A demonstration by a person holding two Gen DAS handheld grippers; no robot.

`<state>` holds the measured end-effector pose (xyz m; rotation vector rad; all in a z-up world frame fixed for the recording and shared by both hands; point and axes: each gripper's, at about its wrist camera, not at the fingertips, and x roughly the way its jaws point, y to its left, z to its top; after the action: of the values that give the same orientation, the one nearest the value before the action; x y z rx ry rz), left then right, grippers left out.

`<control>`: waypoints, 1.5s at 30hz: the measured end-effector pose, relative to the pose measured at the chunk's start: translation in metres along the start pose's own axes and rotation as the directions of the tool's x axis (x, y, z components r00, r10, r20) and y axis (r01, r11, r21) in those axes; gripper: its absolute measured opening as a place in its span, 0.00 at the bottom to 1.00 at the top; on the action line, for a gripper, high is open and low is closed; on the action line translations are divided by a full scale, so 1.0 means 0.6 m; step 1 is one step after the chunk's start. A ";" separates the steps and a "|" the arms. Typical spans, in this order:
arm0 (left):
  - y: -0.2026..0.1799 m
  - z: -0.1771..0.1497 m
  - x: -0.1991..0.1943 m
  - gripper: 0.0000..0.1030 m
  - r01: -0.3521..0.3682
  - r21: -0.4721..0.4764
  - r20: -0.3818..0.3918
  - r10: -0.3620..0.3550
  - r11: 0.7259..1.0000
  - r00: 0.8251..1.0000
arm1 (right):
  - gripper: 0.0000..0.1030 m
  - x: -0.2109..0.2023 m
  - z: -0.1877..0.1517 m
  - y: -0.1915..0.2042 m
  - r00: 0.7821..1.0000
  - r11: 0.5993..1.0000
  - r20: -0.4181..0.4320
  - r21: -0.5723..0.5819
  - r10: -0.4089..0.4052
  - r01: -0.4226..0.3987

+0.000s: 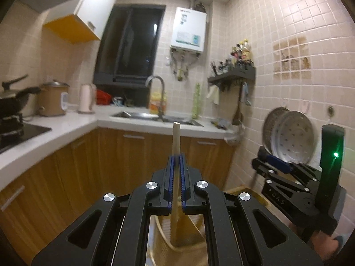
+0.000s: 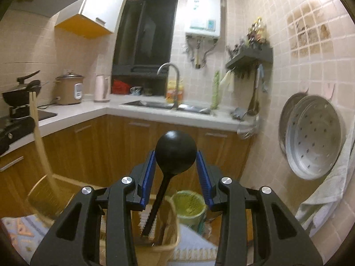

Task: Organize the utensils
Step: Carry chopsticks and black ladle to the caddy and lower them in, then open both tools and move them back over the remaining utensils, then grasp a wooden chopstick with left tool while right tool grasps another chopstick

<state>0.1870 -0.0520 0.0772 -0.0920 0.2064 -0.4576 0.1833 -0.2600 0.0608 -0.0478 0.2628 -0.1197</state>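
Left gripper [image 1: 176,161]: its blue-padded jaws stand almost together, clamped on a pair of pale wooden chopsticks [image 1: 176,137].
Chopsticks relative to left gripper: they run upright between the pads; the top ends rise above the fingertips, the lower part passes down behind the gripper body.
Below the left gripper: the chopsticks' lower ends reach into a woven basket holder [image 1: 182,232], seen blurred through the gap in the gripper frame; whether they touch its floor cannot be told.
Right gripper [image 2: 175,161]: jaws apart, with a black ladle [image 2: 175,153] between them.
Ladle relative to right gripper: its round bowl sits up at the fingertips, filling most of the gap; the right pad looks just clear of it, while on the left contact cannot be told. The handle slants down and toward the left, between the fingers.
Below the right gripper: the ladle's handle goes down into a tan basket compartment [image 2: 170,239], directly under the jaws.
Beside the ladle's holder: a green-topped container [image 2: 188,206] stands just to its right, behind the right finger.
Left of the right gripper: the chopsticks appear again in the right wrist view, with a second woven holder under them.
Right of the left gripper: the other gripper shows at the frame edge, near.
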 end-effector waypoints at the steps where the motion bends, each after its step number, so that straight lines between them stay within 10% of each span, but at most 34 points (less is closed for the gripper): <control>1: 0.000 -0.001 -0.005 0.04 0.008 -0.004 -0.007 -0.008 1.000 1.000 | 0.48 -0.011 -0.001 -0.005 1.000 1.000 -0.007 0.008 0.018 -0.018; 11: 0.005 0.039 -0.133 0.41 0.151 -0.111 -0.102 -0.163 0.982 0.981 | 0.52 -0.150 0.040 -0.047 0.987 0.995 -0.138 0.067 0.085 -0.077; 17: -0.017 0.018 -0.210 0.41 0.122 -0.089 -0.287 -0.143 0.989 0.947 | 0.52 -0.208 0.009 -0.028 0.890 0.987 -0.428 0.101 0.156 -0.124; 26: 0.003 -0.106 -0.224 0.38 0.079 -0.137 -0.582 -0.145 0.987 0.800 | 0.52 -0.229 -0.128 0.002 0.693 0.967 -0.674 0.189 0.256 -0.173; 33: 0.028 -0.216 -0.194 0.37 -0.004 -0.147 -0.731 -0.106 0.989 0.675 | 0.44 -0.210 -0.216 0.020 0.592 0.956 -0.750 0.238 0.294 -0.174; 41: 0.031 -0.276 -0.151 0.34 -0.060 -0.131 -0.788 -0.067 0.990 0.612 | 0.35 -0.180 -0.283 0.014 0.482 0.937 -0.805 0.318 0.346 -0.142; 45: 0.020 -0.286 -0.128 0.33 -0.068 -0.076 -0.793 -0.019 0.995 0.608 | 0.33 -0.164 -0.284 0.022 0.477 0.944 -0.815 0.296 0.328 -0.143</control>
<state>0.0873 -0.0137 -0.0782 0.0279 1.1301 -0.4348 0.0457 -0.2400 -0.0791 0.2579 1.2842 0.1321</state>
